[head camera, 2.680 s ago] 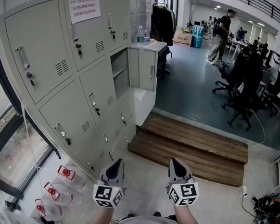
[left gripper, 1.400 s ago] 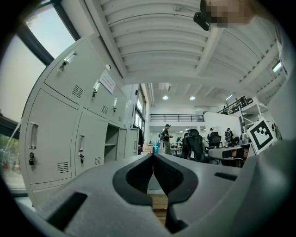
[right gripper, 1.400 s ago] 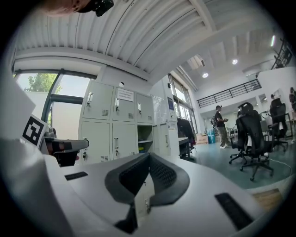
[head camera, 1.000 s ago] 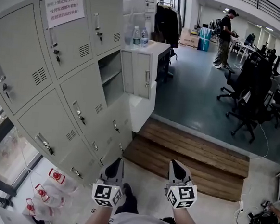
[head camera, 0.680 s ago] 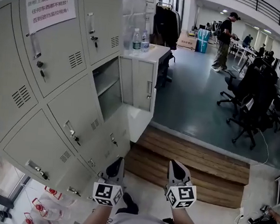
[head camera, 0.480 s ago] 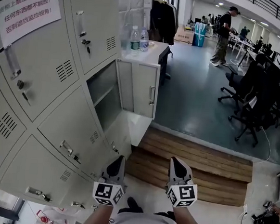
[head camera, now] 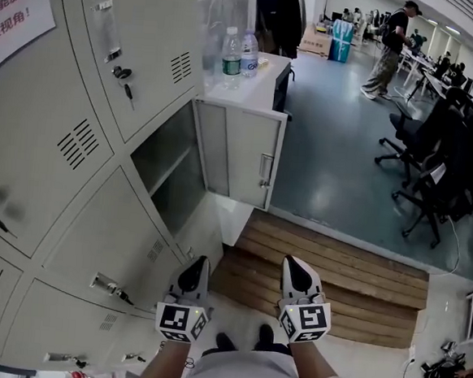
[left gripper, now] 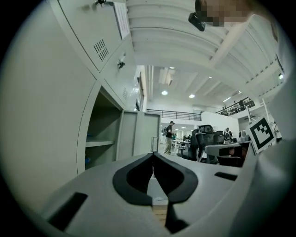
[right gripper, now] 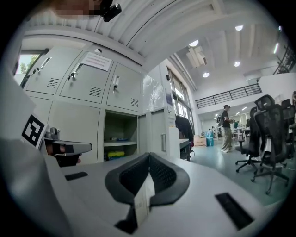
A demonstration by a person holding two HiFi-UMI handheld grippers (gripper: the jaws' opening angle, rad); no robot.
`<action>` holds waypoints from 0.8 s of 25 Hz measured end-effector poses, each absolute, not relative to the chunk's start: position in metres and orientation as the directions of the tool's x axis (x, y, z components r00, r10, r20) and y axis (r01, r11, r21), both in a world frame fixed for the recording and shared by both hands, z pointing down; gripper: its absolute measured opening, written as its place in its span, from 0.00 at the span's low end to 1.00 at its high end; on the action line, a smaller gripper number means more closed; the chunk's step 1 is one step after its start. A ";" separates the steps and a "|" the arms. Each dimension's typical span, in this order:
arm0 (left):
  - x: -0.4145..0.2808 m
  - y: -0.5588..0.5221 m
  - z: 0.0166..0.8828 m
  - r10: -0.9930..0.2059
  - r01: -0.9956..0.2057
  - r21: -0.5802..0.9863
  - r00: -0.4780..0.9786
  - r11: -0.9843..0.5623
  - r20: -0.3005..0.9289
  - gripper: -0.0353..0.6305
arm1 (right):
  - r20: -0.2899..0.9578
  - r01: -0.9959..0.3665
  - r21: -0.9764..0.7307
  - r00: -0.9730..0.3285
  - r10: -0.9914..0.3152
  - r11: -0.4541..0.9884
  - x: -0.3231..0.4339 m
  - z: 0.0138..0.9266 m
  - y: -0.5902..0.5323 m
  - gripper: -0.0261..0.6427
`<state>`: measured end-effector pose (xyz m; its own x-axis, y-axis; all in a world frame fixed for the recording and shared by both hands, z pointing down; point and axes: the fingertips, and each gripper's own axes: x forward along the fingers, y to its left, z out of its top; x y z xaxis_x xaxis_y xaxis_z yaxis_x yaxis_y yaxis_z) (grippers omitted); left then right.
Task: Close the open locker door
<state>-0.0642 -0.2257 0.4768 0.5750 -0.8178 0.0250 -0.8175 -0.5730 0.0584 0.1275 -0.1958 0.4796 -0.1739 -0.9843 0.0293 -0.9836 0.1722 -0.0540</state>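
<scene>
**Door still wide open, both claws short of it**

Left of the open locker door (head camera: 241, 153) runs the grey locker bank (head camera: 78, 131), its other doors shut. Immediately left of the door gapes the compartment (head camera: 166, 170) it belongs to, with a shelf and a few items visible inside in the right gripper view. The door stands out from the bank at roughly a right angle, its small handle (head camera: 265, 168) near the free edge. As I judge it, none of the task is done yet: the door has not begun to swing home.

Below the door in the head view, and well apart from it, the left claw (head camera: 199, 261) is closed. Its jaws meet tip to tip with nothing between them (its own view shows this plainly). Below the door's free edge, equally far short of it, the right claw (head camera: 293, 263) is closed too, and empty. Neither touches the door or the bank.

Behind the door sits a white worktop (head camera: 261, 84) carrying two bottles (head camera: 240, 52). Below and right of the door lie wooden steps (head camera: 329, 261).

Everything is left to do: getting within reach of the door, setting a claw against it, and swinging it until it sits flush with the bank. The hinge appears to be on the compartment edge farther from the person. If so, the free edge would likely need drawing back toward the bank, not a push on the near face.
</scene>
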 end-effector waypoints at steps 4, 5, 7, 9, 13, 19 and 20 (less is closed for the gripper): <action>-0.061 -0.242 0.470 -0.840 -0.839 0.068 0.542 -0.540 0.021 0.07 | 0.043 -0.976 -0.052 -0.213 -0.976 0.211 0.132 0.477 -0.219 0.06; -0.059 -0.246 0.468 -0.843 -0.842 0.065 0.537 -0.535 0.017 0.07 | 0.041 -0.975 -0.048 -0.221 -0.974 0.219 0.134 0.475 -0.226 0.06; -0.054 -0.254 0.466 -0.848 -0.847 0.065 0.530 -0.528 0.015 0.07 | 0.038 -0.972 -0.044 -0.232 -0.972 0.230 0.137 0.474 -0.236 0.06; -0.050 -0.259 0.469 -0.852 -0.850 0.069 0.524 -0.522 0.020 0.07 | 0.042 -0.970 -0.044 -0.241 -0.970 0.239 0.140 0.476 -0.243 0.06; -0.041 -0.270 0.469 -0.855 -0.854 0.068 0.519 -0.517 0.018 0.07 | 0.044 -0.967 -0.042 -0.253 -0.966 0.251 0.147 0.476 -0.257 0.06; -0.035 -0.279 0.469 -0.858 -0.857 0.065 0.513 -0.511 0.018 0.07 | 0.075 -0.959 -0.035 -0.284 -0.956 0.282 0.147 0.481 -0.274 0.06; -0.035 -0.280 0.468 -0.859 -0.858 0.063 0.512 -0.510 0.017 0.07 | 0.073 -0.957 -0.035 -0.288 -0.955 0.287 0.147 0.480 -0.275 0.06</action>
<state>-0.0345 -0.2802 0.4678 0.5122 -0.8587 0.0167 -0.8576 -0.5104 0.0628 0.1469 -0.2754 0.4797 -0.2884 -0.9547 0.0734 -0.9574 0.2866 -0.0347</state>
